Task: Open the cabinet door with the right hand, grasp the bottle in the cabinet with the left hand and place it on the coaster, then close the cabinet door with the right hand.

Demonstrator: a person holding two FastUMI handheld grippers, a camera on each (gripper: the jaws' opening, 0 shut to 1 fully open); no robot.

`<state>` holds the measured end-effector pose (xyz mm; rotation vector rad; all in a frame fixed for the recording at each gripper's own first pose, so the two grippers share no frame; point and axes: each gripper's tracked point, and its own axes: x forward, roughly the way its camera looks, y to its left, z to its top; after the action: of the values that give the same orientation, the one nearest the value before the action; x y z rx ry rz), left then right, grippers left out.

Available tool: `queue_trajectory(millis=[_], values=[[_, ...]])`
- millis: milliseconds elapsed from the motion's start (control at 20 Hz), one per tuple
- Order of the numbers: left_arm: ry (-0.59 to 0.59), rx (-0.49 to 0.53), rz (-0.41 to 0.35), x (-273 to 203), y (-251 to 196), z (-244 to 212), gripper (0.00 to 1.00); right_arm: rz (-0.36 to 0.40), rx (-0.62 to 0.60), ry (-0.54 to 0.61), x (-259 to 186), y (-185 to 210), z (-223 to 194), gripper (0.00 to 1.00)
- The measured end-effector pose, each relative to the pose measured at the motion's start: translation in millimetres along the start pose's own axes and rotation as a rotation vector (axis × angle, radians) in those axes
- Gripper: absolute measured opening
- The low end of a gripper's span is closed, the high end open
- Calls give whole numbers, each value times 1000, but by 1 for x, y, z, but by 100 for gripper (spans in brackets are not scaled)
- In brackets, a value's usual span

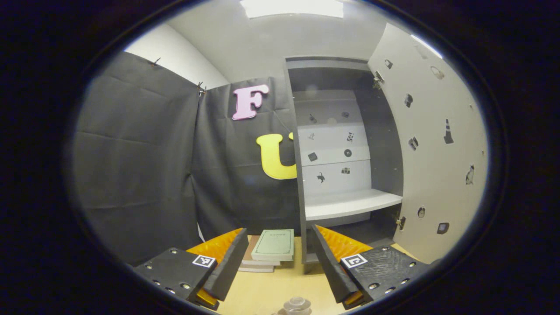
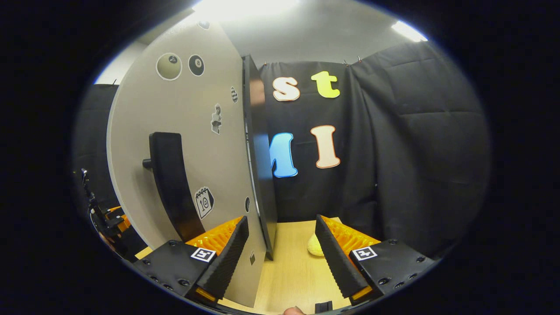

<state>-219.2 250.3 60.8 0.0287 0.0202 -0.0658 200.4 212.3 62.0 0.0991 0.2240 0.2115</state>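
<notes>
Since the tall grey cabinet [image 1: 345, 144] is seen standing open in the left gripper view, its white shelf [image 1: 352, 203] bare and its pale, sticker-dotted door [image 1: 433, 144] swung wide to the right, the opening step is judged done. One cabinet, one door and one shelf board are counted. In the right gripper view the same door is seen edge-on, with its single black curved handle [image 2: 173, 183] on the face to the left of the right gripper [image 2: 282, 253], whose jaws are held wide, the door's edge between them but not pressed by both.

Two stacked books [image 1: 269, 251] are counted on the light wooden table [image 1: 262, 293], the top one green. The left gripper [image 1: 280, 262] is held wide and empty, aimed at the cabinet.

One clear bottle top [image 1: 296, 305] is glimpsed at the bottom rim, below the left gripper; whether a coaster lies under it cannot be told. If so, only the closing of the door is judged left.
</notes>
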Motion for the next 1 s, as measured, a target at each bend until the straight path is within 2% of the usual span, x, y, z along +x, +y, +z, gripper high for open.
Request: queue_trajectory(millis=[50,100,150,200,250,300,350,450,500,550,600,650,1000], values=[[0,-2,-4,1,4,0,87,-1,-2,0,0,7,0,97],[0,-2,-6,1,7,1,89,0,-4,0,-1,13,-1,91],[0,-3,-8,2,11,1,91,4,-6,1,-4,22,-2,91],[-1,-7,-9,1,15,1,89,10,-10,2,-5,31,-2,91],[-4,-14,-11,1,18,2,91,18,-14,4,-5,38,-3,97],[-3,-19,-11,1,20,2,89,26,-18,6,-5,45,-3,97],[-4,-22,-10,1,25,2,87,35,-24,8,-3,54,-4,92],[2,-24,-4,4,36,-1,88,41,-35,6,0,67,-3,92],[5,-25,-2,2,41,-2,89,44,-43,3,3,72,-1,98],[10,-27,2,3,46,-4,87,44,-48,1,4,77,-1,98],[13,-27,7,1,52,-5,89,45,-52,-1,6,82,0,98],[15,-27,12,1,57,-6,89,47,-54,-1,8,87,-1,92],[28,-22,39,-9,90,-11,87,96,-38,-8,20,125,-3,92]])
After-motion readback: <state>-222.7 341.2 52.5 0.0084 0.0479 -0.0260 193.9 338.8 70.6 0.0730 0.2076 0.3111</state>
